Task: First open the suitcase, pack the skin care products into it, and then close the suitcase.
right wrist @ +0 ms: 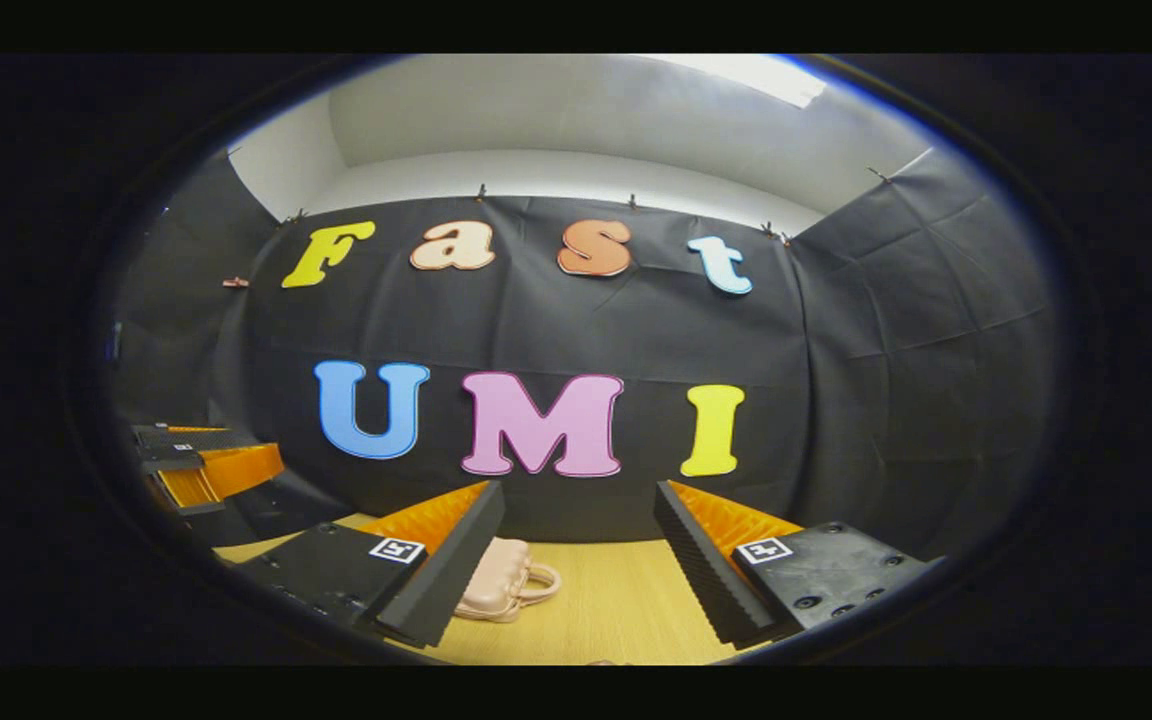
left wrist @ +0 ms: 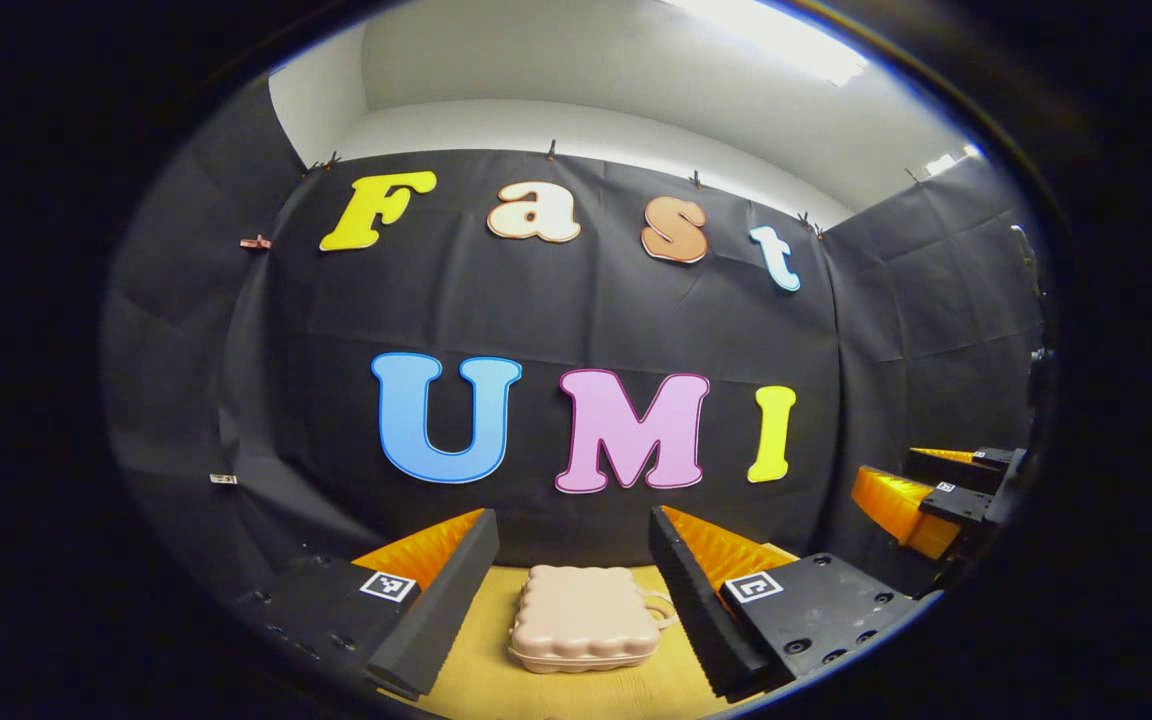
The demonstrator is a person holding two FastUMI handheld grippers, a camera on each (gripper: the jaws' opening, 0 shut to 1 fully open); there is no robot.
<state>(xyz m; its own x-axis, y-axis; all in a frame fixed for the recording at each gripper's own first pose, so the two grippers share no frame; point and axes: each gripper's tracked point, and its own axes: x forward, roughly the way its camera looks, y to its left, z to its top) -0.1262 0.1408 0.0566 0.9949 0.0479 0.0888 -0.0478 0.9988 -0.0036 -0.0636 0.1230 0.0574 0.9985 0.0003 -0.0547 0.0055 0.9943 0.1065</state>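
A small pale pink suitcase (left wrist: 584, 617) with a bumpy shell lies closed on the wooden table, its handle pointing right. In the left gripper view it sits straight ahead between the fingers of my left gripper (left wrist: 572, 548), which is open and held above it. In the right gripper view the same suitcase (right wrist: 498, 590) shows partly behind the left finger of my right gripper (right wrist: 578, 530), also open with nothing between its fingers. Each view catches the other gripper at its edge: the right gripper (left wrist: 936, 495) and the left gripper (right wrist: 198, 462).
The light wooden table (right wrist: 616, 610) runs up to the black cloth wall (right wrist: 576, 330) close behind the suitcase. Cloth walls also enclose both sides of the booth.
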